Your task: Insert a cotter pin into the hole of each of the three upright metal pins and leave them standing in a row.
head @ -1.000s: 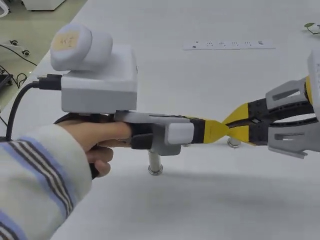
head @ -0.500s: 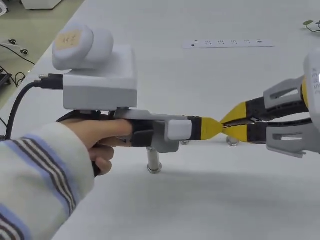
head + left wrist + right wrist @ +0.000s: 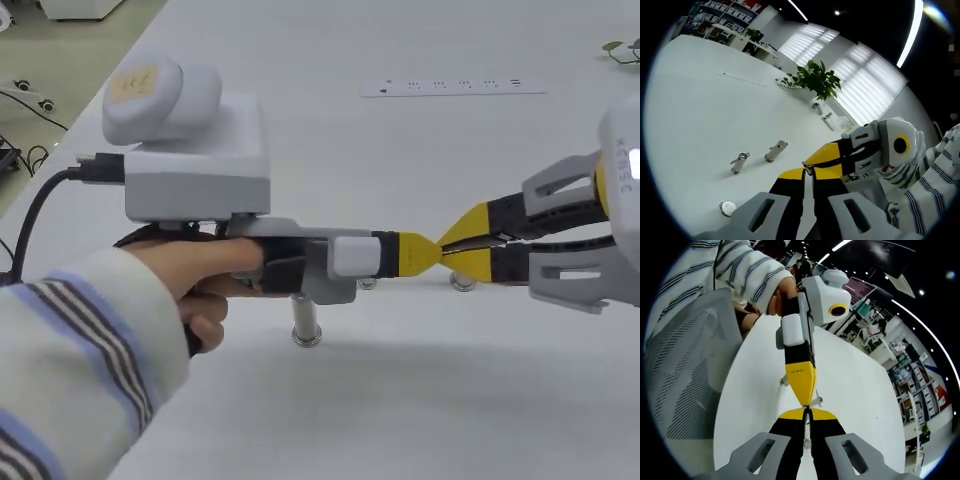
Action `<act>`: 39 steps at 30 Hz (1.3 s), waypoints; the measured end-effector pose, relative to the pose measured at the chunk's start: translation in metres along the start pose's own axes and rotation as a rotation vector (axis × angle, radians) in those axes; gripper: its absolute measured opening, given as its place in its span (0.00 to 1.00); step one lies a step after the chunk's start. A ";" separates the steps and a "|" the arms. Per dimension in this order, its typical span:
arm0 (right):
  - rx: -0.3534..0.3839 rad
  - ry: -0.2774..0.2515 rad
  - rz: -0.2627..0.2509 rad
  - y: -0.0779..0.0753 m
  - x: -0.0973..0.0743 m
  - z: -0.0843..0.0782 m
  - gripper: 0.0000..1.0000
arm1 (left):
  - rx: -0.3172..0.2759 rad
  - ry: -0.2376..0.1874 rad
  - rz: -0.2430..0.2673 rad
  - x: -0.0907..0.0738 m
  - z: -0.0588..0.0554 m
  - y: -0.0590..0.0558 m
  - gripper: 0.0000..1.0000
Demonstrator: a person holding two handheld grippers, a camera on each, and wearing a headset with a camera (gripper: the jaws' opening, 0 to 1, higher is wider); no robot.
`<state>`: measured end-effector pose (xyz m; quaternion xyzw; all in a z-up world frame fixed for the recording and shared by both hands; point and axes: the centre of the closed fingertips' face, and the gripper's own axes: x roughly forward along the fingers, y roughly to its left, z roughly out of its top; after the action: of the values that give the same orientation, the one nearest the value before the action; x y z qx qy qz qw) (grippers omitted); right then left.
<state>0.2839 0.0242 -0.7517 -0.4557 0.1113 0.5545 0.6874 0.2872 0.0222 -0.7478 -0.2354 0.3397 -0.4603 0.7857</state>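
L tongs (image 3: 807,172) & R tongs (image 3: 806,415) are pinched tip-to-tip on one cotter pin (image 3: 806,432); 2 metal pins (image 3: 739,163) (image 3: 775,150) seem fitted, 3rd pin (image 3: 727,208) is judged bare.

Three short silvery metal pins stand upright and apart on the white bench (image 3: 400,400). In the head view the nearest pin (image 3: 305,322) shows its shaft and wider round foot. Only the feet of the second pin (image 3: 368,285) and third pin (image 3: 462,283) show beyond it. In the left gripper view two pins carry a thin cross-wire near the top, seemingly a cotter pin (image 3: 733,161).
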 end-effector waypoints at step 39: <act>0.237 -0.060 0.140 0.012 -0.010 -0.005 0.24 | 0.141 0.014 -0.004 -0.019 -0.006 -0.010 0.00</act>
<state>0.2714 0.0139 -0.7539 -0.3457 0.1868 0.5974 0.6991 0.2711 0.0338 -0.7389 -0.1772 0.3114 -0.4862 0.7970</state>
